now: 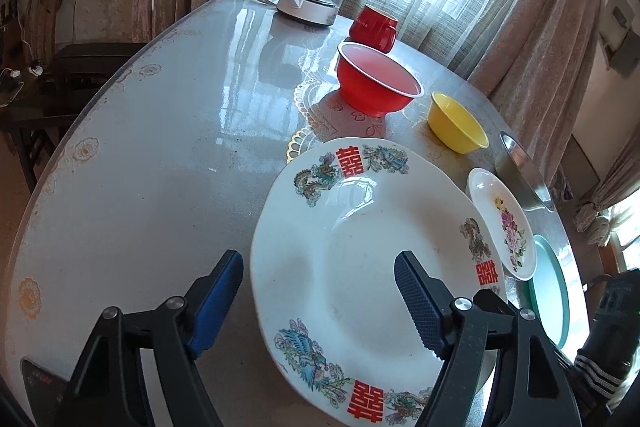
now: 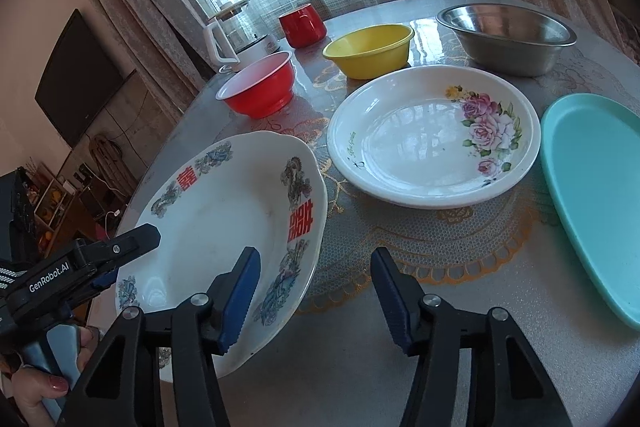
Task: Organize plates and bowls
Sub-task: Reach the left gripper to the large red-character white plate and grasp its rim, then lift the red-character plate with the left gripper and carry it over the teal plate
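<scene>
My left gripper [image 1: 319, 281] straddles the near-left rim of the big dragon-and-phoenix plate [image 1: 360, 267], jaws partly open and one blue pad on either side, neither clearly pressing on it. My right gripper [image 2: 316, 291] does the same at that plate's right rim, also partly open and gripping nothing. From the right wrist, the rose plate [image 2: 408, 143] lies at one o'clock, the teal tray [image 2: 600, 195] at three, and the red bowl [image 2: 260, 87] at eleven on the table [image 2: 360, 367].
</scene>
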`<move>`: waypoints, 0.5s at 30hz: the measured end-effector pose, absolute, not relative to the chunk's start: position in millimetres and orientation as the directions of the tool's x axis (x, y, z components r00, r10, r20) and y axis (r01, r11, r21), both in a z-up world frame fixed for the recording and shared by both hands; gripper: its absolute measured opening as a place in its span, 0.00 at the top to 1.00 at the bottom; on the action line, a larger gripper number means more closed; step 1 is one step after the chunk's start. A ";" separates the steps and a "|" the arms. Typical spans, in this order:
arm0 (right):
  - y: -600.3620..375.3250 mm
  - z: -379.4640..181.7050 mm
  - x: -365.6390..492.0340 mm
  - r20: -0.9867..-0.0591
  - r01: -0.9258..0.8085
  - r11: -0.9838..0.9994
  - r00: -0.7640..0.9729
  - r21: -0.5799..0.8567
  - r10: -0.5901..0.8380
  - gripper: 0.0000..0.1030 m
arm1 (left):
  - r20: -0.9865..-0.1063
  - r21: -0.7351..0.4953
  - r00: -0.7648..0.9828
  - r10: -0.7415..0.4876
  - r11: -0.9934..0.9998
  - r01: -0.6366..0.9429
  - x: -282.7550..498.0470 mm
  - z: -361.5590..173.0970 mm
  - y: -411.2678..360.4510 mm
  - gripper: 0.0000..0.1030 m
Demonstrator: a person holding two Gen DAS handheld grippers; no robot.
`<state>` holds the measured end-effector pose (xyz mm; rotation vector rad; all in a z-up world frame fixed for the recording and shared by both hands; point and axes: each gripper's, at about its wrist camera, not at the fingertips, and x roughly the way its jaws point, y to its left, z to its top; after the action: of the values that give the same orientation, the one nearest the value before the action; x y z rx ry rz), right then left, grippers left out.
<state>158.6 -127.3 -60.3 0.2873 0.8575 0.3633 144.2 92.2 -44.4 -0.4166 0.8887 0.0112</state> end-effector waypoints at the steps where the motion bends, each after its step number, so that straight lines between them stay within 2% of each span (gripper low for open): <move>1: -126.2 -60.4 159.2 -0.677 -0.201 0.900 0.601 0.386 0.425 0.44 | -0.755 -0.350 0.635 -0.165 0.920 -0.177 144.5 -45.4 92.0 0.28; 9: -122.4 -62.7 165.6 -0.668 -0.221 0.884 0.587 0.412 0.457 0.55 | -0.765 -0.342 0.620 -0.172 0.925 -0.165 146.4 -53.6 88.3 0.48; 15: -115.3 -63.6 169.2 -0.668 -0.255 0.872 0.564 0.419 0.486 0.61 | -0.762 -0.332 0.629 -0.154 0.927 -0.176 145.5 -54.7 92.1 0.57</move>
<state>169.2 -115.3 -63.6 0.2896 0.8695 0.4428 145.5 92.1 -54.7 -0.3984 0.8972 0.0131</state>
